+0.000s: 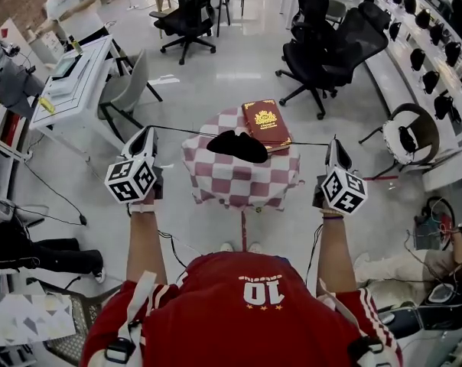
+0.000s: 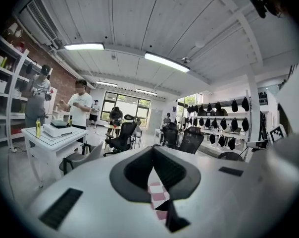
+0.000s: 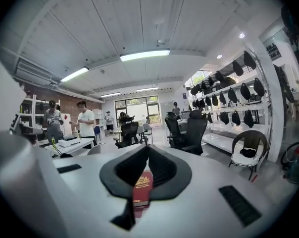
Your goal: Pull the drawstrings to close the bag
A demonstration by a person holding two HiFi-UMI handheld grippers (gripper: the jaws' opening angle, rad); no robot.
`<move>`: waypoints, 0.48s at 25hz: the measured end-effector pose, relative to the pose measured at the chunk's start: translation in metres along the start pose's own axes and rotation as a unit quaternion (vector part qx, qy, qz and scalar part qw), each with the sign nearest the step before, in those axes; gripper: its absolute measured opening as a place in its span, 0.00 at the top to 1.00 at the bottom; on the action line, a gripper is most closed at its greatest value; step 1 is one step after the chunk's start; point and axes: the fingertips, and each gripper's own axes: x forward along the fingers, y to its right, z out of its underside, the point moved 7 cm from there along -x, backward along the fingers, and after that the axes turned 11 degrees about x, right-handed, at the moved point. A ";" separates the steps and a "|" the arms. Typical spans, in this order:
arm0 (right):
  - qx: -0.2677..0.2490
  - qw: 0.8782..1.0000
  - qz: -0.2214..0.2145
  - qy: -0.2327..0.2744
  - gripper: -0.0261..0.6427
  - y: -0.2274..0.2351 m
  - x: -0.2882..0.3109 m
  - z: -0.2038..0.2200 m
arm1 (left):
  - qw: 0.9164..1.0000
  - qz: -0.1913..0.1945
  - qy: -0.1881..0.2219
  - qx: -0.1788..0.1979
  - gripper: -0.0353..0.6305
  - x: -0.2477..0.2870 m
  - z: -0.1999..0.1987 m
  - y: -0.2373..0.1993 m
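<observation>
Long ceiling lamps (image 2: 167, 62) and far windows (image 2: 124, 104) give bright, even light. The lamps burn out to white, and shadows on the pale floor (image 1: 208, 98) are soft. Every view bends at its edges, and both gripper views sit inside a black round border. The jaws near the lens are blurred.

Mid-frame, a black fabric drawstring bag (image 1: 239, 145) is lying on a red-and-white checked tablecloth (image 1: 242, 180), touching a dark red hardcover book (image 1: 266, 123) at its upper right; thin black drawstrings (image 1: 189, 128) are stretching taut sideways to the left gripper (image 1: 148, 132) and right gripper (image 1: 334, 144)
</observation>
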 end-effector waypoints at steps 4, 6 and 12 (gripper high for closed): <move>-0.010 1.000 -0.016 -0.005 0.92 -0.020 0.002 0.005 | 0.999 0.032 0.004 0.010 0.93 0.007 -0.005 0.010; -0.013 1.000 -0.023 -0.008 0.92 -0.031 0.001 0.007 | 0.999 0.051 0.008 0.016 0.93 0.008 -0.008 0.014; -0.023 0.999 -0.041 -0.008 0.92 -0.057 0.003 0.005 | 0.996 0.087 0.023 0.009 0.93 0.014 -0.013 0.021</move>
